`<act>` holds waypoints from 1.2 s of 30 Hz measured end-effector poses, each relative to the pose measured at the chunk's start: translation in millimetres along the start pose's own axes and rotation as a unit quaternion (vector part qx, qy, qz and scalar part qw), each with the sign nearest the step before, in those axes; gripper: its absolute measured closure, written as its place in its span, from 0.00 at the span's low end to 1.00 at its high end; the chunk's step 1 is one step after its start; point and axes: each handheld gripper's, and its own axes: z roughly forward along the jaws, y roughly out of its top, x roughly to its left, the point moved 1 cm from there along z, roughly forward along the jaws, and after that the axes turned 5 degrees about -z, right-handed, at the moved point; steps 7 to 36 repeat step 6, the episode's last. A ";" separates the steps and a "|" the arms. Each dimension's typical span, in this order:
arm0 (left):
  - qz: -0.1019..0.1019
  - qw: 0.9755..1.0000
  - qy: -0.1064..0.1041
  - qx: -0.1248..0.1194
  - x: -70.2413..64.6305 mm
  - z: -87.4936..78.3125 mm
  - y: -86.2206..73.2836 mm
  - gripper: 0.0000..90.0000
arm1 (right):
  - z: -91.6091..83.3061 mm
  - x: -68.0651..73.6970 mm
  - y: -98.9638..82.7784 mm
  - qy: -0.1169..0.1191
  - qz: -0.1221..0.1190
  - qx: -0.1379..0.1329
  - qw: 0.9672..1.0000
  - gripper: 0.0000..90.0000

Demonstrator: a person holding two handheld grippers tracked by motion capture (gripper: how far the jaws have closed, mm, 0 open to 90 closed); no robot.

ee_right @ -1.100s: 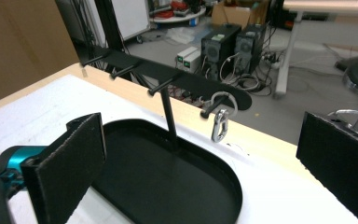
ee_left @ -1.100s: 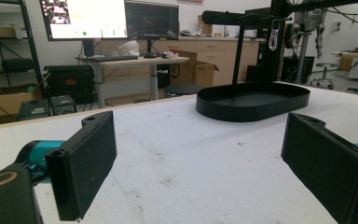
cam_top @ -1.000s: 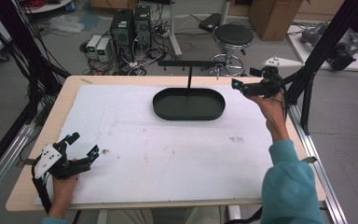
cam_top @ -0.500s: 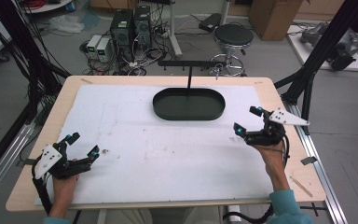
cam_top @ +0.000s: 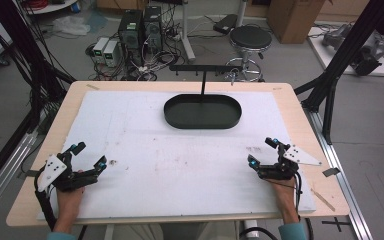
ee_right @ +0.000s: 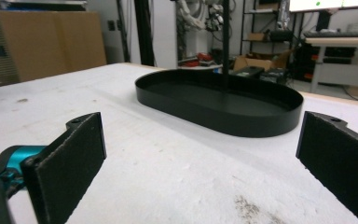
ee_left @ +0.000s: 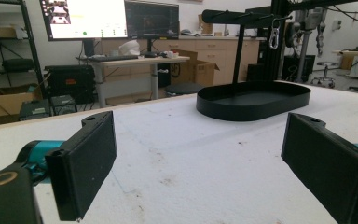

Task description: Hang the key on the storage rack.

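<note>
A round stool [cam_top: 250, 38] and computer towers [cam_top: 140, 26] stand beyond the table

The setting is a robotics laboratory. A black metal frame of struts [cam_top: 330, 95] surrounds the wooden table [cam_top: 300, 115]. At 11 o'clock, black desktop computer towers [cam_top: 140, 30] stand on the floor amid loose cables. Two wide lit monitors [ee_left: 116, 18] occupy a background desk, beside brown cardboard boxes [cam_top: 292, 17].

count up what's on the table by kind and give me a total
Black oval tray stand: 1
Handheld tools: 2, the left tool and the right tool, both open and empty
White mat: 1
Total: 4
</note>
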 end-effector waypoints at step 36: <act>0.001 1.000 -0.001 0.001 -0.3 -0.3 -0.1 0.12 | -2.7 1.0 -1.9 -0.008 0.004 -0.013 1.000 0.01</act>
